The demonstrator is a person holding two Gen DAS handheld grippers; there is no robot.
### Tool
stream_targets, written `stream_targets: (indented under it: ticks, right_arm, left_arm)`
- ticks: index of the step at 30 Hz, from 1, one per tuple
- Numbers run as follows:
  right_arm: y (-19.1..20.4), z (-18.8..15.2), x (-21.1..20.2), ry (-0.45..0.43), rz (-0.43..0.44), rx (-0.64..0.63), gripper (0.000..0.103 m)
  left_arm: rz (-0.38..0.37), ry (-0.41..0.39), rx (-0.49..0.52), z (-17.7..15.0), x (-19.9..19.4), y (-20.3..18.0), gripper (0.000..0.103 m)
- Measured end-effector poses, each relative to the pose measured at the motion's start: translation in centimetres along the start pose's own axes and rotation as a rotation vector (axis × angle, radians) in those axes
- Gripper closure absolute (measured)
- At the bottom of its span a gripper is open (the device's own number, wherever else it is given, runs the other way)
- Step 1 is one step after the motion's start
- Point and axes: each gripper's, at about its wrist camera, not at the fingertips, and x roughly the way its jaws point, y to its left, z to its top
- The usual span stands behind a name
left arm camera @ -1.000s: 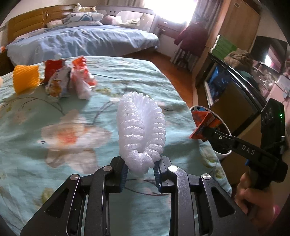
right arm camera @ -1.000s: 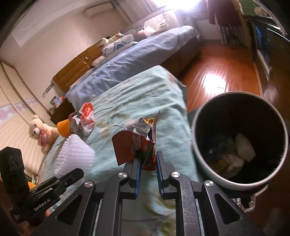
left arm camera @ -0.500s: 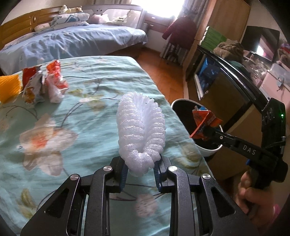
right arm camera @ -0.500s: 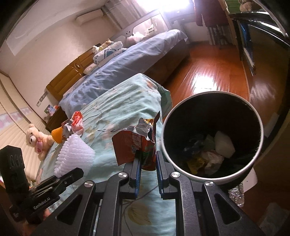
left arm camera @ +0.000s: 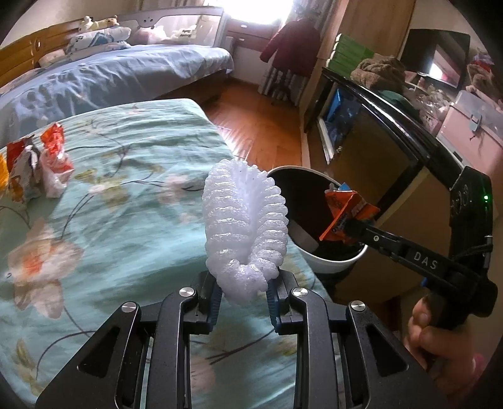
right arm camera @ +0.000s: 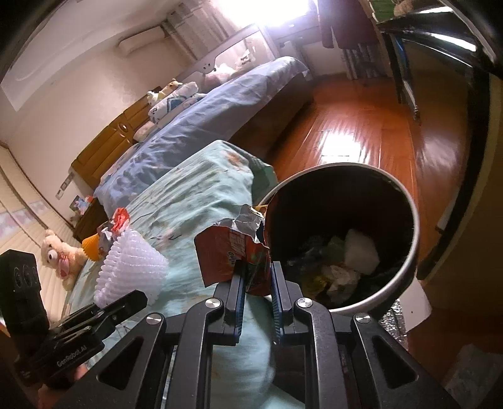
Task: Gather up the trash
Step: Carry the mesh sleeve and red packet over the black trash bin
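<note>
Trash bin (right arm camera: pixel 405 201) holds crumpled scraps; right hand-held gripper (right arm camera: pixel 257 277) clamps an orange wrapper (right arm camera: pixel 232 251) at its rim, left hand-held gripper (left arm camera: pixel 242 291) clamps white foam netting (left arm camera: pixel 245 220)

a floral teal bedspread (left arm camera: pixel 119 220) covers the near bed, and beyond it lies a second bed with a blue duvet (left arm camera: pixel 103 78) and a wooden headboard (right arm camera: pixel 103 148). stuffed toys (left arm camera: pixel 97 22) sit on its pillows. a cream teddy bear (right arm camera: pixel 61 254) rests by the wall. a dark red coat (left arm camera: pixel 294 44) hangs near the bright window, above a polished wooden floor (right arm camera: pixel 361 132).
</note>
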Motion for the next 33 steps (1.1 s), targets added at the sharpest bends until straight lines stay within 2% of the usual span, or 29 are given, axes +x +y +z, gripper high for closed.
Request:
stream_targets:
  ticks: [33]
  right_arm:
    - [-5.1, 1.9, -1.5, -0.032, -0.076, 0.068, 0.088]
  left_arm:
    - [-0.062, 0.065, 0.121, 2.4, 4.4, -6.3, 0.080]
